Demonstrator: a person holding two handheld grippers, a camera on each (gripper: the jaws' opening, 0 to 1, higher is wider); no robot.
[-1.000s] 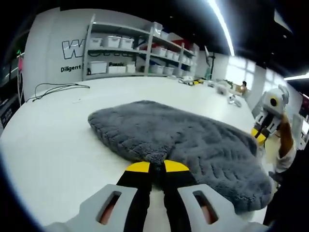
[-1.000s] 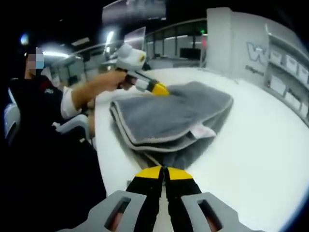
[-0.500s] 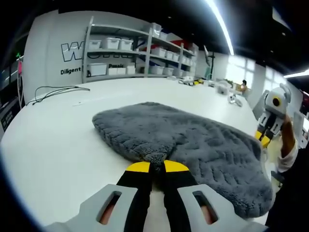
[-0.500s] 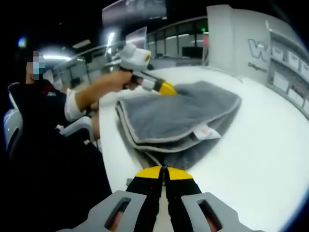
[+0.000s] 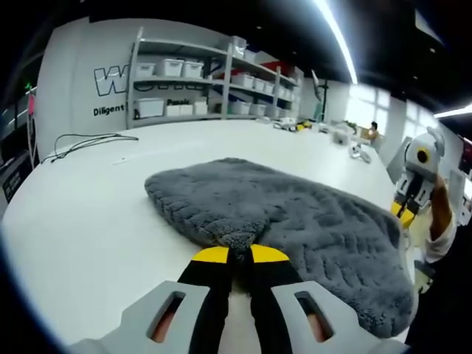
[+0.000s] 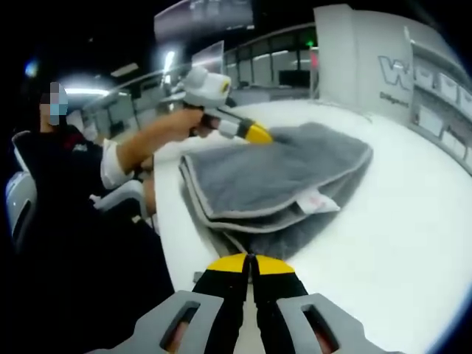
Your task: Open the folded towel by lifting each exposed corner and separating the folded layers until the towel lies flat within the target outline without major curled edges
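Towel (image 5: 295,214): grey, folded, mid-frame on the white counter (image 5: 81,221).
Left gripper (image 5: 240,252): fingers clamped on the near edge.
Right gripper (image 6: 249,262): fingers together at the towel's lower corner; grip unclear.
Advice: lift only the top layer, peel slowly.

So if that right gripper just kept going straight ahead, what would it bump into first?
The gray towel. The right gripper sits shut at its near folded edge, apparently already touching or pinching it, though contact is hard to confirm.

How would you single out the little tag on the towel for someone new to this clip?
On the white table lies a folded grey towel. Along its folded edge facing the right gripper, a small pale tag pokes out between layers, the one light patch on grey pile.
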